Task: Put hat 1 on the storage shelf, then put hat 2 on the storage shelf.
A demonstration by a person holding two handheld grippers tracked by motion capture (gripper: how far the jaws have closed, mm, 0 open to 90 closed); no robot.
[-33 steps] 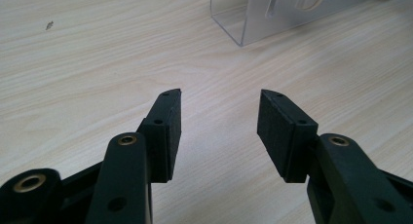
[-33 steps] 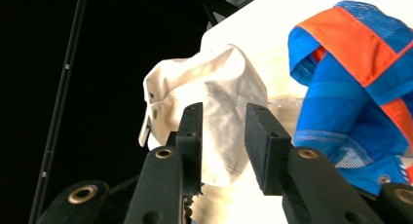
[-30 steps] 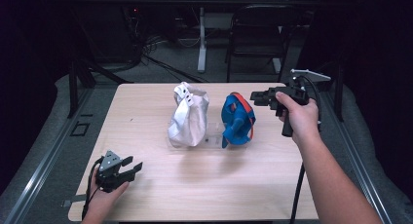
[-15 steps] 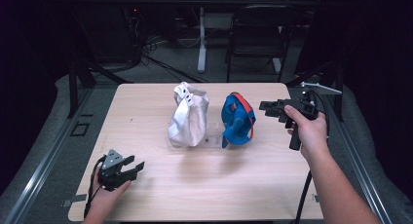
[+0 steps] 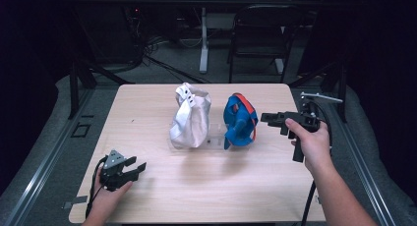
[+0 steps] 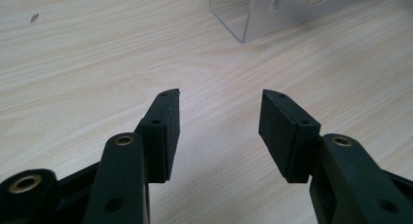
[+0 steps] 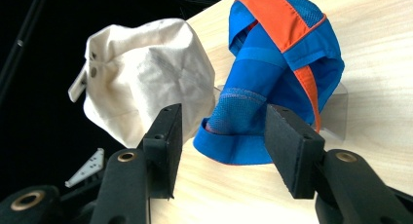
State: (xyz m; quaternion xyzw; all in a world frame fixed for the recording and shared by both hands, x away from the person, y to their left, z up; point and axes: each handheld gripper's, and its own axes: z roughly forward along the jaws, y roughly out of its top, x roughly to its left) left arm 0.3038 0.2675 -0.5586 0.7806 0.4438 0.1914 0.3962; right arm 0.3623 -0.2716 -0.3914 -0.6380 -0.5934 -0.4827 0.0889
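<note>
The blue cap (image 5: 239, 121), panelled in smooth blue cloth and blue mesh with an orange stripe running over its crown, sits on a clear plastic stand (image 5: 215, 139) near the middle of your wooden table (image 5: 206, 186), to the right of a cream cap (image 5: 191, 116). In the high view its long axis runs from the far side of the table toward you, the orange-striped crown at the far, upper end and the curved brim drooping toward you. In the right gripper view the brim's rounded edge (image 7: 229, 153) lies lowest, close to the tabletop, and the crown bulges up and to the right.

The cream cap is of crumpled matte canvas with small metal eyelets, its strap sticking up at the top; it stands just beside the blue cap, and you cannot tell whether the two touch.

Your right gripper (image 5: 268, 119) is held level at the right edge of the table, aimed at the blue cap and clear of it. Its jaws have just been opening and stand wide apart with nothing between the black ribbed pads (image 7: 287, 146).

Your left gripper (image 5: 139, 165) rests low at the near left of the table, jaws spread, nothing between them; a corner of the clear stand (image 6: 253, 14) lies ahead of it.
</note>
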